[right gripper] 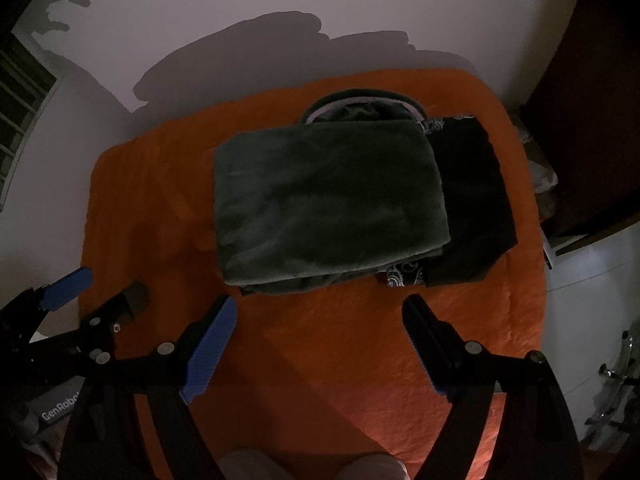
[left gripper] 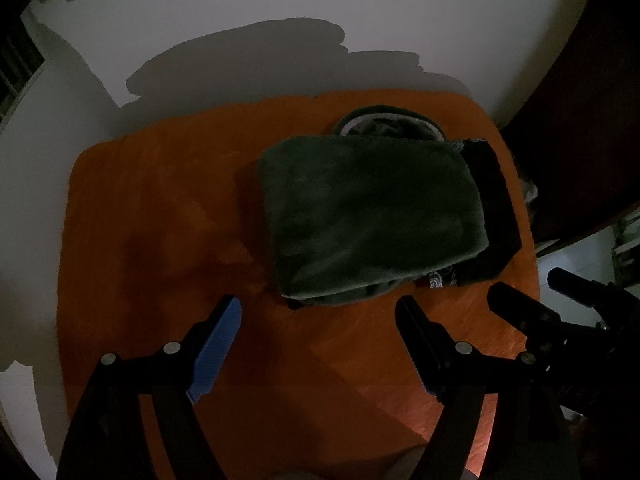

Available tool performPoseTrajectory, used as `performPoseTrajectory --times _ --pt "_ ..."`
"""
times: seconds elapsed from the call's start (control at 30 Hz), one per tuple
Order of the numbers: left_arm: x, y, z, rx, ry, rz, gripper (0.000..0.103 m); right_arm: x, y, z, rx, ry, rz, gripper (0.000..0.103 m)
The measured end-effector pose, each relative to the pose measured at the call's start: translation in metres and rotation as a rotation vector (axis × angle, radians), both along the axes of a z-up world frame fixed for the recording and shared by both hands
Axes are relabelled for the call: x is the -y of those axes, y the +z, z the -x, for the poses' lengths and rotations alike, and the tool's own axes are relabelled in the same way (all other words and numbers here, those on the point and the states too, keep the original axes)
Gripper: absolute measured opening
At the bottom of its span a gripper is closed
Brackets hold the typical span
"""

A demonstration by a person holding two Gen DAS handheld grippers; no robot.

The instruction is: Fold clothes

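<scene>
**Folded stack near the right edge; both tools idle and open**

Risks: the left gripper [left gripper: 318, 344] hangs over bare orange cover [left gripper: 160, 208] near the front edge, fingers spread wide with nothing between them. The right gripper [right gripper: 320, 346] stands just beside it, likewise spread and empty. In my judgement, a careless reach from the front could catch the loose lower layers under the green fleece [right gripper: 328, 200] and drag the fold open. The dark garment [right gripper: 472, 200] lies close to the cover's right edge; a push from the left could slide it off. Dim light makes edges hard to read.

Materials: the cover is a fuzzy, rounded orange cloth, apparently grippy. The fleece is plush, thick, folded into a soft rectangle right of centre. A patterned cloth [right gripper: 404, 272] peeks out under its front right corner. The dark garment is flat and smooth, partly under the fleece. Behind them sits a round rimmed item [right gripper: 360, 106], unidentifiable.
</scene>
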State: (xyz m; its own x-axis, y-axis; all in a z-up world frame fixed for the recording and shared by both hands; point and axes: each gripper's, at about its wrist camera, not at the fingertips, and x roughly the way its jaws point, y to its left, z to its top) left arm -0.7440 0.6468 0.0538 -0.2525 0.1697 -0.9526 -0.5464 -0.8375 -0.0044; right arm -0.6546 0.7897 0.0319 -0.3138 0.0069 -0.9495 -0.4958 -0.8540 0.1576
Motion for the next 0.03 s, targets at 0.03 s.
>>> performPoseTrajectory --times 0.03 --pt "0.0001 0.0003 0.0004 0.001 -0.001 -0.002 0.080 -0.0003 0.0002 -0.0001 -0.001 0.000 0.002 0.084"
